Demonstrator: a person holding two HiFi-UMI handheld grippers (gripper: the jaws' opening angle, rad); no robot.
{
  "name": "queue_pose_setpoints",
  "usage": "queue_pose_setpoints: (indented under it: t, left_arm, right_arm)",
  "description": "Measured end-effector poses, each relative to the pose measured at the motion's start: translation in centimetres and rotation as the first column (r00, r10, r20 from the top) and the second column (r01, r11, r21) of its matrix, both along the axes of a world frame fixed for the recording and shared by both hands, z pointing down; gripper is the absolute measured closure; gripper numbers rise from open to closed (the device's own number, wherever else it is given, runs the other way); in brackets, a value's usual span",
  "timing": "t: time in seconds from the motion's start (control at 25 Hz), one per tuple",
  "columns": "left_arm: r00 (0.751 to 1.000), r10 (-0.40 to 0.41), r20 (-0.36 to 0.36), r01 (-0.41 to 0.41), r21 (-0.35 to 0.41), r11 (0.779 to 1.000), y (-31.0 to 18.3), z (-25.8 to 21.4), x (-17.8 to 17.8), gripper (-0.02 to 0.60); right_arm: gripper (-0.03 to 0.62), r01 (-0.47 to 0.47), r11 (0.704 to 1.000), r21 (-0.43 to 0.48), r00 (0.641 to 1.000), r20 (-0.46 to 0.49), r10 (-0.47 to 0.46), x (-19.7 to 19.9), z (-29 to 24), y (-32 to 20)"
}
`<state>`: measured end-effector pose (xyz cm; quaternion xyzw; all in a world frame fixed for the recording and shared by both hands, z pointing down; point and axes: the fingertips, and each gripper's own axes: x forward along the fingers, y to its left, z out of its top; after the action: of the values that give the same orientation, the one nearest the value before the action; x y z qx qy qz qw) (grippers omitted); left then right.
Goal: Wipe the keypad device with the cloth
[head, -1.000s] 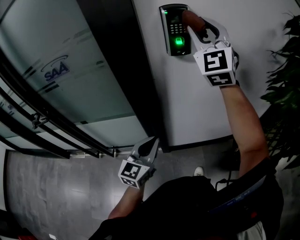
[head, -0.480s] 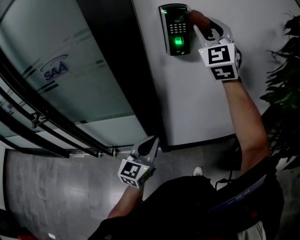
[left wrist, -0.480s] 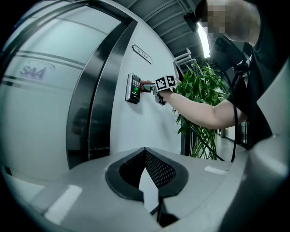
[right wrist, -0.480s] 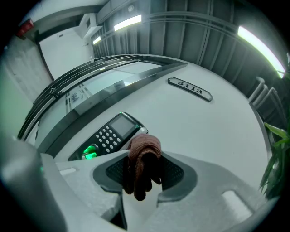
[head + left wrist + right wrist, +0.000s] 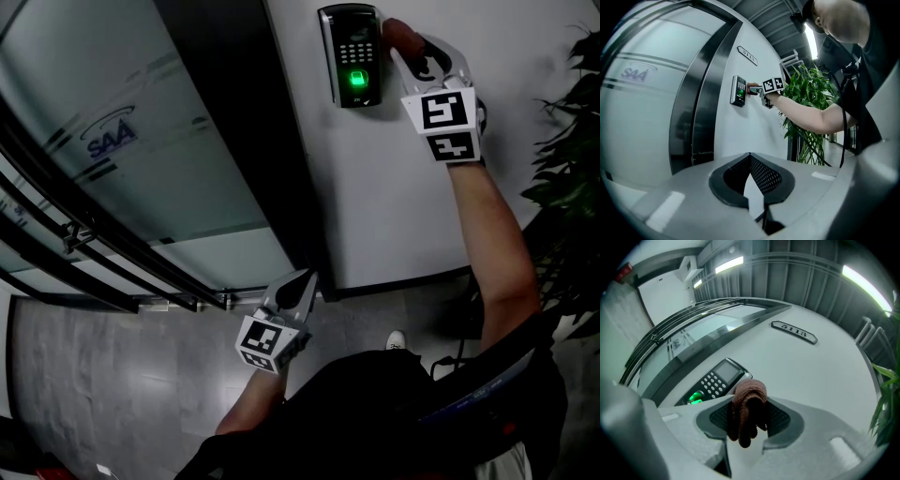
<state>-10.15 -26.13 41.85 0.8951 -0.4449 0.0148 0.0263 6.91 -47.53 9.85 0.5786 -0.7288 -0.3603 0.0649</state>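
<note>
The black keypad device hangs on the white wall with a green light glowing on its lower part. My right gripper is shut on a brown cloth and holds it just off the keypad's upper right edge. In the right gripper view the cloth bunches between the jaws, with the keypad just beyond to the left. My left gripper hangs low near the wall's base, jaws together and nothing in them. From the left gripper view the keypad and the cloth are far off.
A curved glass door with a dark frame stands left of the keypad. A leafy plant grows at the right. A small number plate is fixed on the wall above the keypad. Grey floor lies below.
My right gripper has slid the cloth up and to the right, off the keypad's face to its right edge. The left gripper has not moved.
</note>
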Motion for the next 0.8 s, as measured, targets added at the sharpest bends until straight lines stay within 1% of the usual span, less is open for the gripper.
queue_pose_setpoints:
  t: [0.16,0.32,0.6,0.68,0.8]
  left_arm:
    - [1.000,0.001,0.000,-0.001,0.001,1.000,0.0,-0.1,0.0,0.565]
    - [1.000,0.000,0.001,0.000,-0.004,1.000,0.3,0.1,-0.2,0.566]
    - [1.000,-0.003,0.001,0.003,-0.008,1.000,0.6,0.3,-0.3,0.565]
    - [1.000,-0.008,-0.001,0.008,-0.007,1.000,0.7,0.2,-0.5,0.566]
    - [1.000,-0.018,-0.002,0.018,-0.006,1.000,0.9,0.2,-0.7,0.565]
  right_arm:
    - [0.448,0.045,0.999,0.020,0.999,0.020,-0.045,-1.2,0.2,2.1]
    - [0.448,0.112,0.993,0.024,0.993,0.042,-0.113,-3.0,1.4,4.4]
    - [0.448,0.241,0.970,-0.041,0.970,0.042,-0.239,-8.8,4.9,5.4]
    - [0.448,0.257,0.965,-0.057,0.966,0.034,-0.255,-10.1,5.6,5.1]
    - [0.448,0.252,0.965,-0.072,0.968,0.014,-0.251,-11.0,6.3,4.4]
